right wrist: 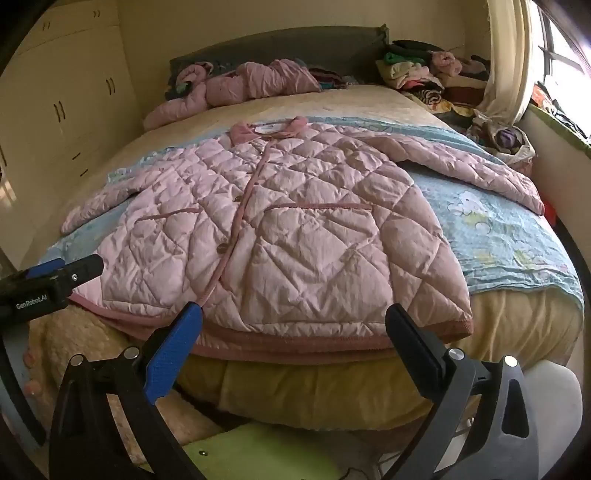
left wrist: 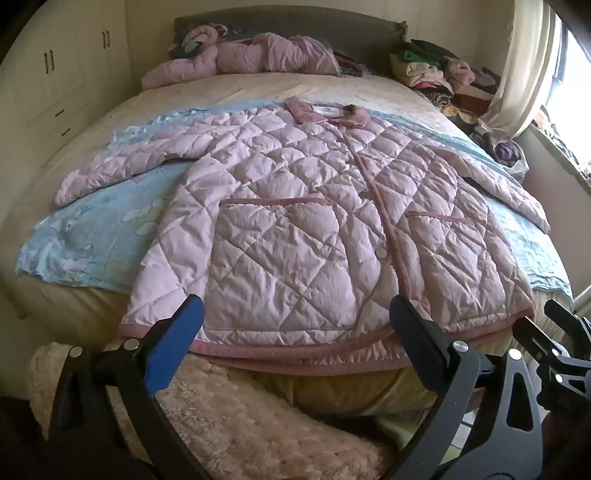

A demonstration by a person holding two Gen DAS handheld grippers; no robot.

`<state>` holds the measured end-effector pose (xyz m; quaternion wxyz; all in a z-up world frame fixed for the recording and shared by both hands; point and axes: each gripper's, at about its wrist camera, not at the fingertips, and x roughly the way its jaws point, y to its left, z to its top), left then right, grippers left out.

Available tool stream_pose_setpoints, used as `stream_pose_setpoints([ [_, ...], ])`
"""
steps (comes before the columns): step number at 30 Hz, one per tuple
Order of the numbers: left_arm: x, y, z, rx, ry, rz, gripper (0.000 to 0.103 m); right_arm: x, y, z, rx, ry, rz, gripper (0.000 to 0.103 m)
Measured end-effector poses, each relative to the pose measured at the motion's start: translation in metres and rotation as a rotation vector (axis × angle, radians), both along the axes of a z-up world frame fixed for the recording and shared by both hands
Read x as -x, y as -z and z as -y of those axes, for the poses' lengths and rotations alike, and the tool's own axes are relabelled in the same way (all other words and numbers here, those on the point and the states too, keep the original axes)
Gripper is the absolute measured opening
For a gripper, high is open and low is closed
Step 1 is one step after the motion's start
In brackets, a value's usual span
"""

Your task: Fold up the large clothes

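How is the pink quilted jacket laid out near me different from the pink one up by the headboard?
The near jacket lies spread flat on the blue blanket, sleeves out to each side, front closed, pockets and collar showing. The far jacket is bunched in a crumpled heap against the headboard, its shape hard to read. Both are pink quilted fabric, and neither is folded yet. Both grippers are open and hold nothing.

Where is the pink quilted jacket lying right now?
In both wrist views the pink quilted jacket lies spread flat, front up, on the blue sheet across the bed, its hem at the near edge, collar toward the headboard.
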<state>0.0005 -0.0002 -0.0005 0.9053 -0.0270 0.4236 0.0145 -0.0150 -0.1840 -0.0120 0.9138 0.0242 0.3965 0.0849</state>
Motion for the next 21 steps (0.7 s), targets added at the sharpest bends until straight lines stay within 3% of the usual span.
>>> stream_pose_setpoints([
  [6,0.001,0.0,0.0,0.002,0.003,0.006,0.094,0.002,-0.006,0.004,-0.05,0.0,-0.004,0.099],
  [21,0.002,-0.002,0.006,0.011,0.008,0.01,0.094,0.007,-0.014,0.0,-0.038,0.001,0.044,0.099],
])
